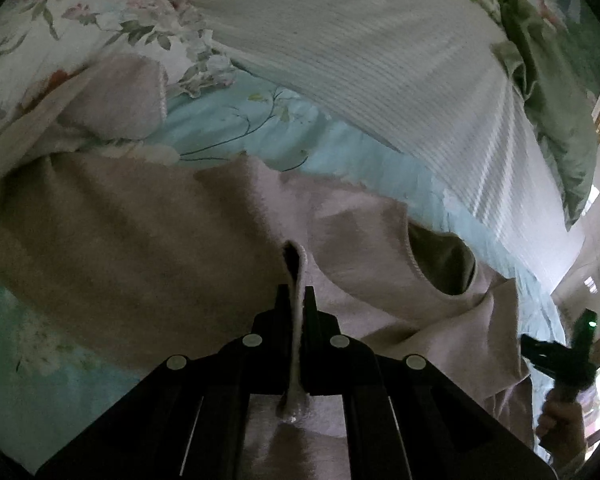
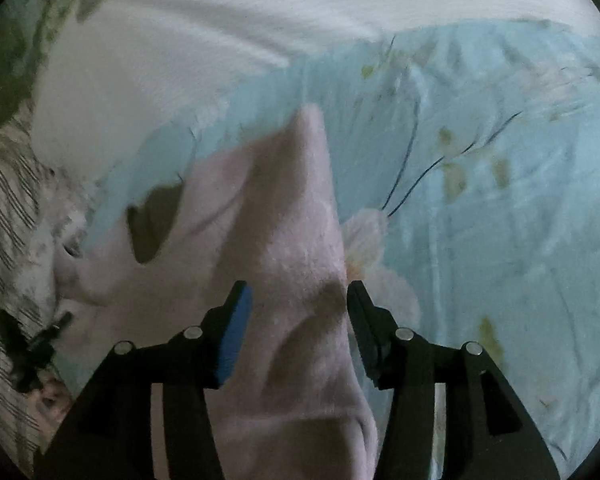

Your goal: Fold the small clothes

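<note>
In the left wrist view, we see a floral pillow with pink and green blooms on white cotton (image 1: 60, 20) filling the upper left of the frame. Below it lies the soft, pale pink fleece garment (image 1: 140, 248), which spreads across the middle of the frame over the light blue bedsheet printed with thin dark branches (image 1: 236, 120). At bottom centre our left gripper (image 1: 295, 300) has its 2 jaws pressed together on a raised fold of the garment's ribbed hem, and the pinched edge runs down between the black fingers. Right of that, the garment's dark oval neck opening (image 1: 444, 264) shows at mid right. Above it a white ribbed knit blanket (image 1: 380, 60) sweeps from the top centre down to the right edge, with an olive green cloth (image 1: 556, 120) beside it. At the lower right edge our right hand (image 1: 560, 420) grips the handle of the other tool.

In the right wrist view, a striped grey and white fabric (image 2: 4, 240) sits at the left edge. The pink garment (image 2: 300, 240) runs from the centre down to the bottom, resting on the sheet (image 2: 500, 220). Our right gripper (image 2: 300, 300) holds its jaws well apart, 1 blue-padded finger (image 2: 236, 328) to the left over the fleece, the other at its right border, clamping nothing.
</note>
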Tool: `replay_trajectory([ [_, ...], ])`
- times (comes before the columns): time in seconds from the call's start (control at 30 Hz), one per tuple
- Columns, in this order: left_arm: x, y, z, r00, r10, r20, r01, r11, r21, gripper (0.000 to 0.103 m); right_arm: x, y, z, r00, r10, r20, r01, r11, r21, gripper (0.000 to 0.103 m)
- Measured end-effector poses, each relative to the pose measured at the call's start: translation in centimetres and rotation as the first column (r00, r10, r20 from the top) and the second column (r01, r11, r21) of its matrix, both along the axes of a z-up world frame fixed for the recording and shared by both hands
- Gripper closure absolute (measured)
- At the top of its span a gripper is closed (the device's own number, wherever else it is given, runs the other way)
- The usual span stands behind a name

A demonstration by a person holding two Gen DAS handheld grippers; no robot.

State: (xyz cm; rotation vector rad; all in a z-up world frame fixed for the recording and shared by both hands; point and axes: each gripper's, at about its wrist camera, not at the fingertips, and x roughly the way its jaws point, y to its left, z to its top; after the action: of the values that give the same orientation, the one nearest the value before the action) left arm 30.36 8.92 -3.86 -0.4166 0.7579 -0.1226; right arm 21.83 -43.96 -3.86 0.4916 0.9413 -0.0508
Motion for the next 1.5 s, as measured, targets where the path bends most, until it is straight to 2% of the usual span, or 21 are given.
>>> replay_trajectory([
  [0.03,-0.1,-0.1,0.2,1.0,-0.005,0.009,0.005,1.0,-0.005,0.1,0.2,0.1,-0.3,1.0,0.01,0.0,-0.01,1.0,-0.003,0.066],
  [0.07,-0.1,-0.1,0.3,1.0,-0.008,0.014,0.008,1.0,-0.008,0.1,0.3,-0.1,-0.3,1.0,0.015,0.001,-0.015,1.0,-0.006,0.092],
  [0.23,-0.2,-1.3,1.8,0.996,-0.055,0.072,0.058,0.997,-0.044,0.1,-2.3,-3.6,2.5,0.992,-0.083,0.092,0.085,0.996,-0.018,0.096],
  [0.33,0.3,-3.1,1.7,0.994,-0.07,0.083,0.071,0.997,-0.007,0.1,-2.8,-4.9,1.7,0.992,-0.107,0.063,0.107,0.994,-0.002,0.096],
  [0.43,0.7,-3.7,0.4,0.997,-0.058,0.051,0.058,0.998,0.018,0.1,-2.7,-4.2,1.1,0.994,-0.108,0.021,0.108,0.994,-0.024,0.093],
  [0.5,0.8,-3.5,-0.4,0.999,-0.047,0.027,0.047,0.999,0.023,0.1,-3.2,-3.3,2.0,0.99,-0.131,0.047,0.134,0.989,-0.062,0.088],
  [0.57,0.9,-2.9,-0.9,0.999,-0.041,0.012,0.041,0.999,0.021,0.099,-3.4,-2.0,2.9,0.989,-0.118,0.093,0.126,0.989,-0.082,0.067],
  [0.63,0.8,-2.1,-1.1,1.0,-0.021,0.013,0.021,0.999,0.025,0.099,-3.1,0.0,3.7,0.99,-0.055,0.129,0.068,0.993,-0.1,0.057],
  [0.77,0.2,-0.2,-1.2,0.999,0.045,0.026,-0.046,0.998,0.035,0.102,-1.2,3.0,2.3,0.994,0.061,0.088,-0.055,0.996,-0.065,0.057],
  [0.87,0.2,1.1,-1.4,0.998,0.067,0.012,-0.068,0.997,0.026,0.102,-0.8,3.0,1.0,0.998,0.049,0.047,-0.046,0.997,-0.059,0.057],
  [0.97,0.0,1.8,-1.3,1.0,0.021,-0.005,-0.022,1.0,-0.015,0.101,-1.6,3.1,1.3,0.996,0.045,0.074,-0.042,0.998,-0.043,0.057],
  [1.03,0.1,1.6,-1.0,1.0,-0.011,-0.019,0.01,1.0,-0.025,0.081,-2.1,3.3,1.7,0.995,0.052,0.079,-0.049,0.998,-0.045,0.057],
  [1.07,0.4,1.4,-1.0,0.999,-0.018,-0.035,0.018,1.0,-0.009,0.049,-2.2,3.4,1.8,0.995,0.054,0.081,-0.051,0.998,-0.042,0.057],
  [1.1,0.7,1.1,-1.0,0.999,-0.013,-0.053,0.014,1.0,0.016,0.026,-2.5,3.5,1.9,0.995,0.055,0.081,-0.052,0.998,-0.04,0.057],
  [1.23,2.4,-0.9,-1.3,0.992,-0.06,-0.11,0.07,0.994,0.087,0.025,-3.3,3.8,2.3,0.995,0.049,0.087,-0.046,0.998,-0.034,0.057],
  [1.33,3.0,-3.0,-1.6,0.984,-0.119,-0.136,0.138,0.979,0.147,0.034,-3.7,3.9,2.3,0.995,0.04,0.088,-0.038,0.999,-0.019,0.057],
  [1.37,3.0,-3.6,-1.8,0.981,-0.132,-0.142,0.156,0.972,0.175,0.05,-3.7,4.0,2.3,0.995,0.039,0.089,-0.037,0.999,-0.016,0.057],
  [1.4,3.0,-4.3,-1.9,0.978,-0.149,-0.148,0.177,0.963,0.202,0.074,-3.8,4.1,2.3,0.995,0.04,0.089,-0.039,0.999,-0.012,0.057],
  [1.43,2.9,-4.9,-2.1,0.974,-0.168,-0.151,0.2,0.953,0.228,0.089,-3.9,4.2,2.3,0.995,0.04,0.089,-0.039,0.999,-0.01,0.057],
  [1.47,2.8,-5.3,-2.1,0.973,-0.177,-0.148,0.21,0.946,0.247,0.1,-3.9,4.3,2.3,0.995,0.04,0.09,-0.04,0.999,-0.009,0.057],
  [1.5,2.5,-5.4,-2.0,0.975,-0.177,-0.134,0.207,0.942,0.263,0.101,-4.0,4.3,2.3,0.995,0.04,0.094,-0.039,0.999,-0.006,0.057],
])
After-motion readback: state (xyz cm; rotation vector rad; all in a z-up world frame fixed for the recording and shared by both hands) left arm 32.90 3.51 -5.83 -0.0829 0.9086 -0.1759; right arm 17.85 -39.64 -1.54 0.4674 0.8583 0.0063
